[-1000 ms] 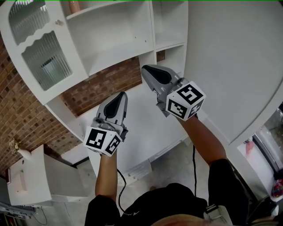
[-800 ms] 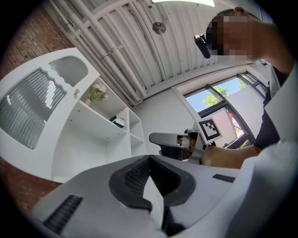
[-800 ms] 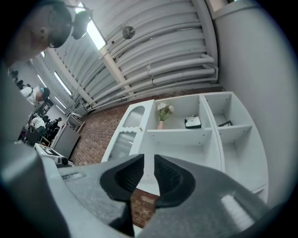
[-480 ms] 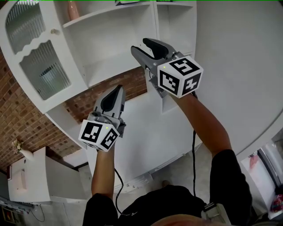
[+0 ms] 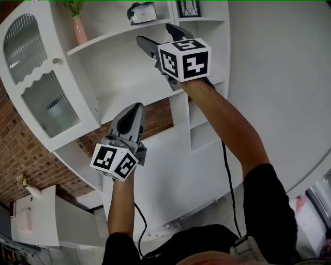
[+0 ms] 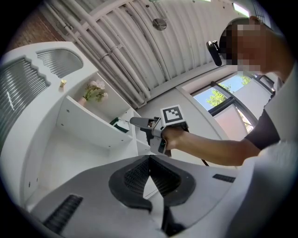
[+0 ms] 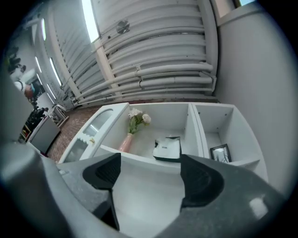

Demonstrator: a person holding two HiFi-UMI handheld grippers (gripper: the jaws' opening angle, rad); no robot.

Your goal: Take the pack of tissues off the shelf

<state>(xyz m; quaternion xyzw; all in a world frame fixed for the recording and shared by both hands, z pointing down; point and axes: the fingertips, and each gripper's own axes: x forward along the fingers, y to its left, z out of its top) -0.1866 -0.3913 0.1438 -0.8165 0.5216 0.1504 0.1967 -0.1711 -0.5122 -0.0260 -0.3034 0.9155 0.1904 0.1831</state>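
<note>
1. Shelf (image 5: 103,40): runs across the top of the head view. Its front edge is unobstructed, with bare board on either side of the pack.
2. Right gripper (image 5: 155,34): upper centre, at the shelf edge. Jaws opening, nothing between them.
3. Left gripper (image 5: 135,107): lower, centre-left. Jaws pressed together, empty.
4. Pack (image 5: 142,12): on the shelf, between the vase (image 5: 79,32) and the divider (image 7: 194,130), touching neither.

The right gripper (image 7: 150,177) is seen opening, empty, with the pack of tissues (image 7: 167,148) at twelve o'clock on the shelf (image 7: 135,155).
</note>
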